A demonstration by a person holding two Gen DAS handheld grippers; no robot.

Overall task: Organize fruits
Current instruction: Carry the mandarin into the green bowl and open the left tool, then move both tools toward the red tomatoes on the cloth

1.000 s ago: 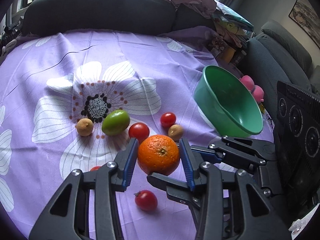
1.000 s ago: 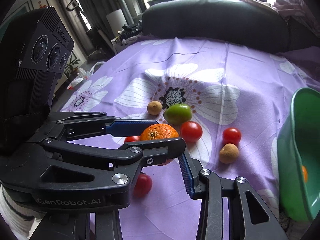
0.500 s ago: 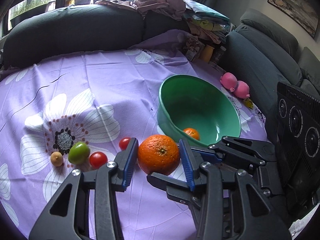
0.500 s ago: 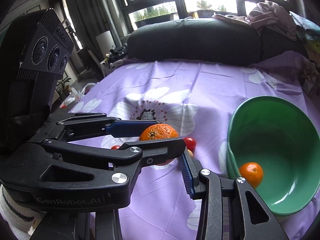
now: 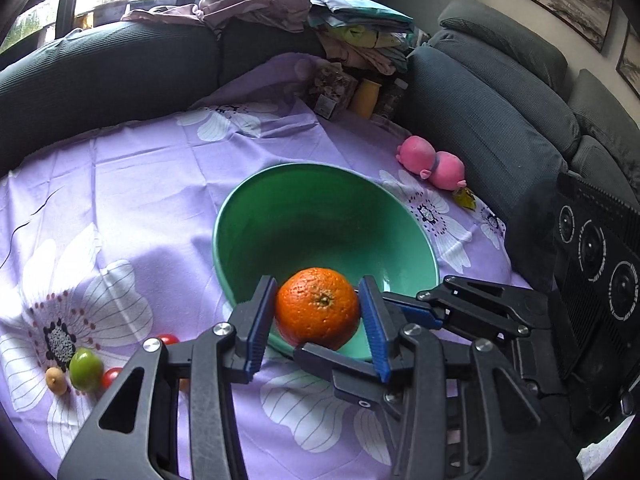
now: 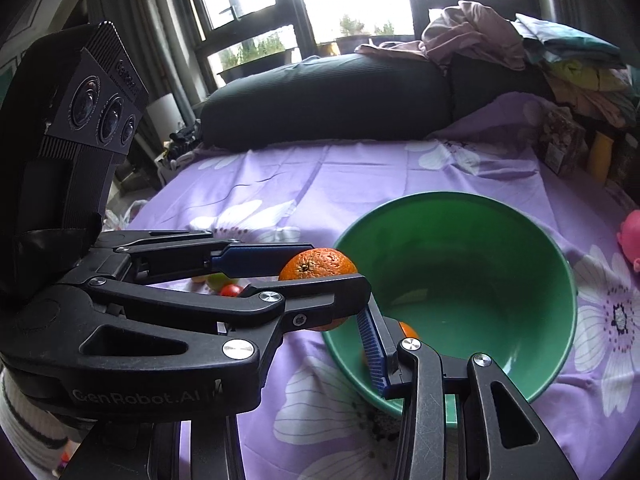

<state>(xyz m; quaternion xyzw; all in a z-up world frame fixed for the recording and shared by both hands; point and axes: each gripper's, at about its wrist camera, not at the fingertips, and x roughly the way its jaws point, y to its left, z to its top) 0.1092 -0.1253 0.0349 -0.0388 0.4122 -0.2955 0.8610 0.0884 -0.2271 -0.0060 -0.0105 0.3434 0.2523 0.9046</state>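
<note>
Left wrist view: left claw [image 5: 318, 316] pinches the orange [image 5: 317, 307], bowl [image 5: 256, 200] right at 12 o'clock; right claw's state is unclear.

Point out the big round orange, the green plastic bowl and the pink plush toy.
Big round orange [image 5: 318, 308]: left wrist view, on its front peel beside the stem dimple.
Green plastic bowl [image 5: 320, 208]: left wrist view, on its bare inner far wall.
Pink plush toy [image 5: 434, 162]: left wrist view, on its body's middle.
</note>
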